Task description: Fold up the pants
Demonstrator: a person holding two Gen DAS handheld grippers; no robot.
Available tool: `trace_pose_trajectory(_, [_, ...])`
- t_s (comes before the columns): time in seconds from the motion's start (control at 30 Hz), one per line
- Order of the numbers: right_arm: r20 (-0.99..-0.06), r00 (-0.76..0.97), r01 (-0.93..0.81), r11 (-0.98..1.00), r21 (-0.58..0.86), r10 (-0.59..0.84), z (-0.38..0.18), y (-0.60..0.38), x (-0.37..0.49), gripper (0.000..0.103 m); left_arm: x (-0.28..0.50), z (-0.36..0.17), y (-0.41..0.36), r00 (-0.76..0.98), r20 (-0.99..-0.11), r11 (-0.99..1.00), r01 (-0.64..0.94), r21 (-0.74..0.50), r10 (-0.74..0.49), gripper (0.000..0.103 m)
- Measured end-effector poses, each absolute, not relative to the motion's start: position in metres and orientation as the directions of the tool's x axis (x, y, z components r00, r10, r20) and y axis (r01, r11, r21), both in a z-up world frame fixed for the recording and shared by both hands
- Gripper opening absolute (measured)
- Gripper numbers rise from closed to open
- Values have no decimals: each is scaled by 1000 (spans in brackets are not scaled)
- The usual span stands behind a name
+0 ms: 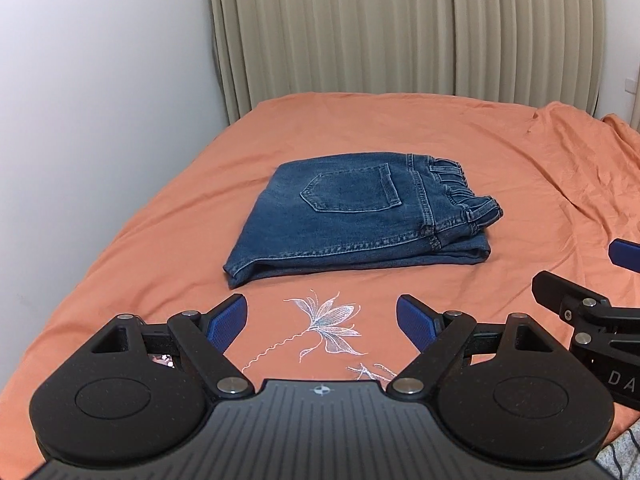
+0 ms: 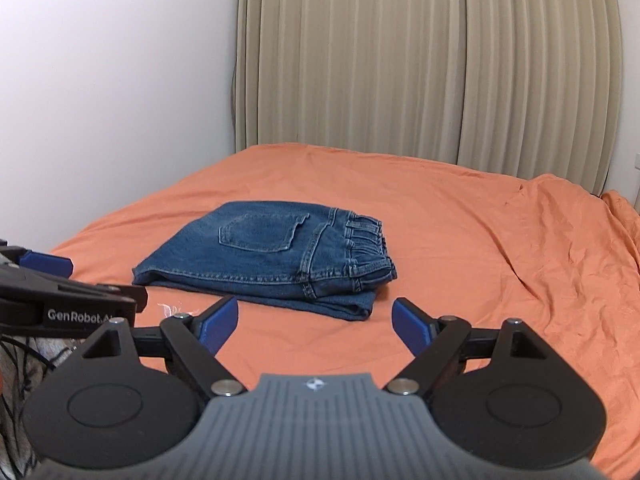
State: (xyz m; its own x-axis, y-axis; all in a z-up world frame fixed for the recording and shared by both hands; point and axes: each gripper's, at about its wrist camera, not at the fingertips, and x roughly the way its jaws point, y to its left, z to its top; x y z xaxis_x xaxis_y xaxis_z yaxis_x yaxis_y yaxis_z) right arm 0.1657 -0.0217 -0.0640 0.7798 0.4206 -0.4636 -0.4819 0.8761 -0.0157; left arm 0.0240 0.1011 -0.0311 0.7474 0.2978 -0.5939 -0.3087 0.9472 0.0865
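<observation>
Orange sheet (image 1: 460,148) covers the bed, wrinkled toward its right side, with a white embroidered flower (image 1: 328,320) stitched near the front edge. Beige pleated curtains (image 1: 400,28) hang behind the bed; a plain white wall (image 1: 100,80) runs along its left side. Your folded denim pants (image 1: 352,216) lie flat mid-bed, back pocket up, waistband to the right. Your left claw (image 1: 322,322) and right claw (image 2: 314,324) both stand wide apart with nothing between the blue pads, short of the pants and not touching them.
</observation>
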Motion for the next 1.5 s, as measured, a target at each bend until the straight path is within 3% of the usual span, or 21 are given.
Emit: trace_pose_trajectory(1.5, [-427,791,-489,872,-11,438,-52,-32,155,80,17,-23,87,753,-587,948,-304,92,299,99])
